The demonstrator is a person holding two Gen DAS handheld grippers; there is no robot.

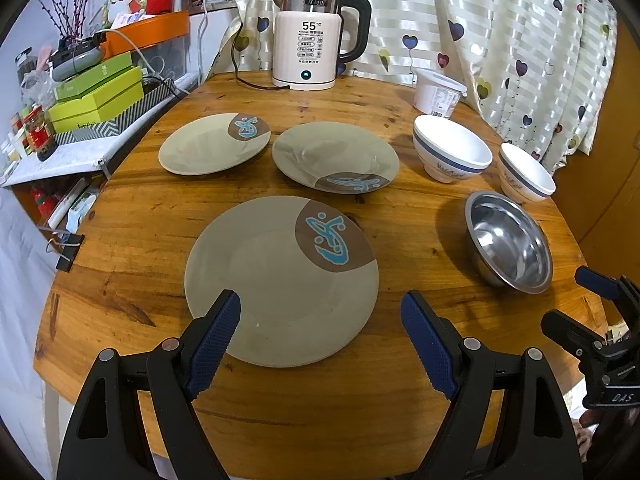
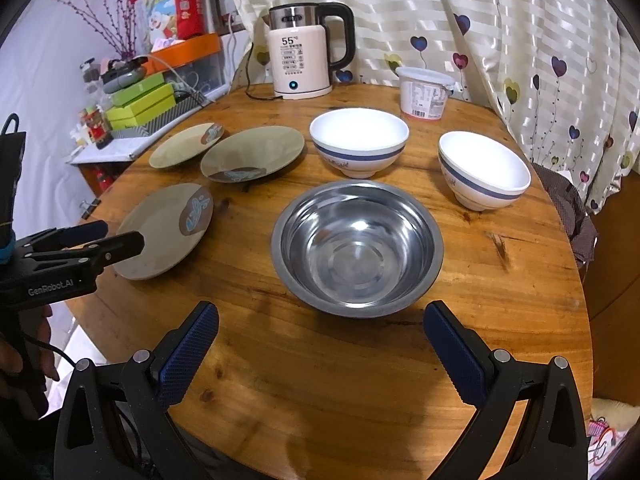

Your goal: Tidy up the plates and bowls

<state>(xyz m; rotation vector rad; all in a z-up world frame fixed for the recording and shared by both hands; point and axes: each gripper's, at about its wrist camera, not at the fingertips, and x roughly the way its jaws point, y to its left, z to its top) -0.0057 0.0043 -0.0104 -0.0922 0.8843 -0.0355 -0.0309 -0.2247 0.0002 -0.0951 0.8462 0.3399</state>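
Observation:
Three beige plates with a brown and blue motif lie on the round wooden table [image 1: 360, 408]: a near plate [image 1: 276, 284], a far left plate [image 1: 212, 144] and a far middle plate [image 1: 332, 156]. Two white bowls with a blue band [image 2: 358, 140] [image 2: 484, 170] and a steel bowl [image 2: 356, 248] stand to the right. My left gripper [image 1: 320, 312] is open and empty, just above the near plate's front edge. My right gripper [image 2: 320, 320] is open and empty, just in front of the steel bowl.
A white electric kettle [image 1: 308, 48] and a lidded white plastic tub [image 1: 438, 94] stand at the table's back. A shelf with green boxes [image 1: 96, 96] and clutter runs along the left. A heart-print curtain [image 1: 520, 40] hangs behind and to the right.

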